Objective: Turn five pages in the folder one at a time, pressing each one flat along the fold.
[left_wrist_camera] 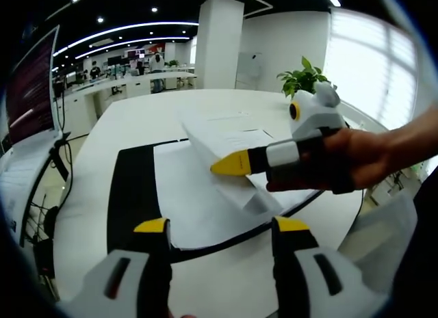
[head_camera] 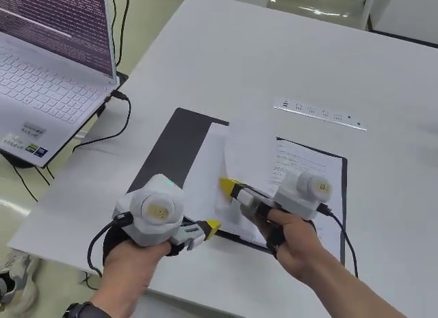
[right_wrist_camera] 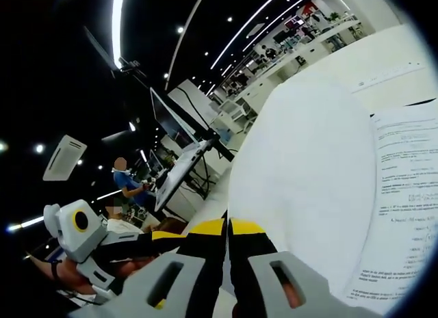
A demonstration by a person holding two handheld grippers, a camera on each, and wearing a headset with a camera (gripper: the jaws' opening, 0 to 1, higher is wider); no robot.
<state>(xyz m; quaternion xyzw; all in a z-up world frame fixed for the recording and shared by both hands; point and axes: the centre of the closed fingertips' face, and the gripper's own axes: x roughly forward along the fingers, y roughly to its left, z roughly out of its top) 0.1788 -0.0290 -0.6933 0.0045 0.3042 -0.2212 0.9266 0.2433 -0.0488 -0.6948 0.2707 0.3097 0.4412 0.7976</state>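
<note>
An open folder (head_camera: 171,148) with a black cover lies on the white table. A white page (head_camera: 250,150) stands lifted over the middle fold. My right gripper (head_camera: 228,187) is shut on that page's lower edge; its own view shows the yellow tips (right_wrist_camera: 227,228) pinched together on the sheet (right_wrist_camera: 308,167). The printed right-hand page (right_wrist_camera: 410,195) lies flat beside it. My left gripper (head_camera: 211,227) hovers open near the folder's front edge, just left of the right one. Its jaws (left_wrist_camera: 221,226) stand apart over the black cover (left_wrist_camera: 133,188), holding nothing, with the right gripper (left_wrist_camera: 233,164) ahead.
An open laptop (head_camera: 48,72) sits at the far left with cables (head_camera: 113,130) trailing toward the folder. A white power strip (head_camera: 321,115) lies behind the folder. The table's front edge (head_camera: 82,253) runs just below my hands.
</note>
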